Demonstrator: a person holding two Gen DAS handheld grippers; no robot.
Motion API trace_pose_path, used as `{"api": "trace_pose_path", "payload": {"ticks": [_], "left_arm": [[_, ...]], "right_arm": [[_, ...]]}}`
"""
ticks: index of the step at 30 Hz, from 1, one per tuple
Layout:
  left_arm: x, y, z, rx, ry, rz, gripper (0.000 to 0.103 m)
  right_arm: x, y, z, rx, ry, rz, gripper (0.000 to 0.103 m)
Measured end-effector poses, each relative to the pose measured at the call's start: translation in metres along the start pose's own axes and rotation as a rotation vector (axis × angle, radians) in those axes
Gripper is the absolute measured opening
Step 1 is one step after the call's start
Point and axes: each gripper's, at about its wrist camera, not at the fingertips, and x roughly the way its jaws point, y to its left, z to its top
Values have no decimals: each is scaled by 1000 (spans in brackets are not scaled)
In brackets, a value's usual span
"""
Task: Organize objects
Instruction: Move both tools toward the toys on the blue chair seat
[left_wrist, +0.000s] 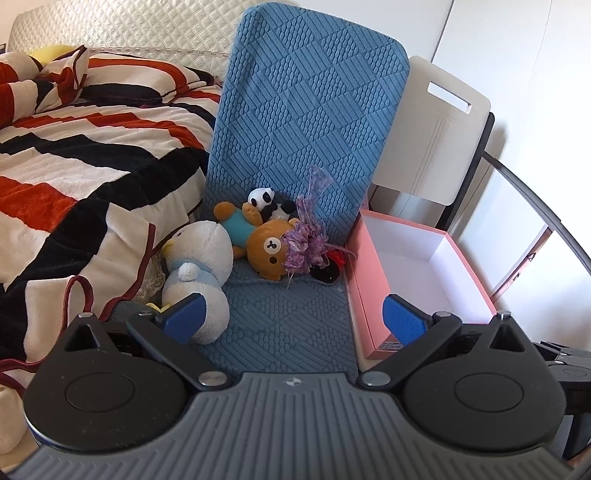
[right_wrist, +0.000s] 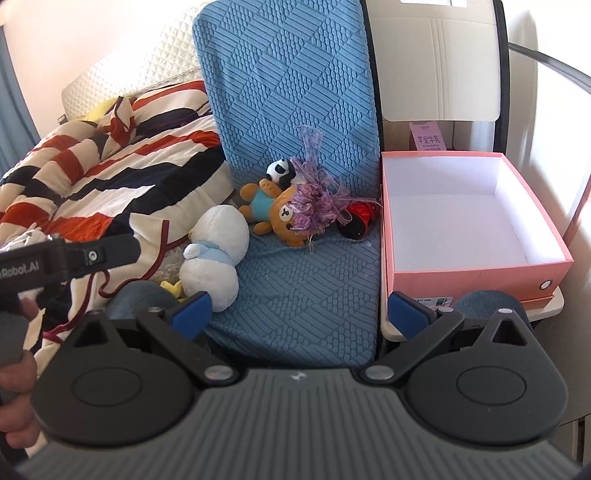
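Several toys lie on a blue-covered chair seat: a white plush duck, a brown bear, a small panda, a purple yarn bundle and a red-and-black item. An empty pink box stands to the right of the chair. My left gripper is open and empty above the seat front. My right gripper is open and empty, also at the seat front.
A bed with a red, black and white striped blanket lies left of the chair. A white chair back stands behind the box. The left gripper's body shows at the left of the right wrist view.
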Motion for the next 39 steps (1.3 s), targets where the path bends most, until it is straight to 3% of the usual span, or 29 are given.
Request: {"api": "trace_pose_path", "payload": {"ticks": [26, 39], "left_arm": [[88, 20, -5, 3, 64, 49, 103], [125, 33, -7, 17, 80, 129, 103]], "right_arm": [[75, -15, 0, 2, 69, -24, 103], [107, -20, -3, -17, 67, -34, 103]]}}
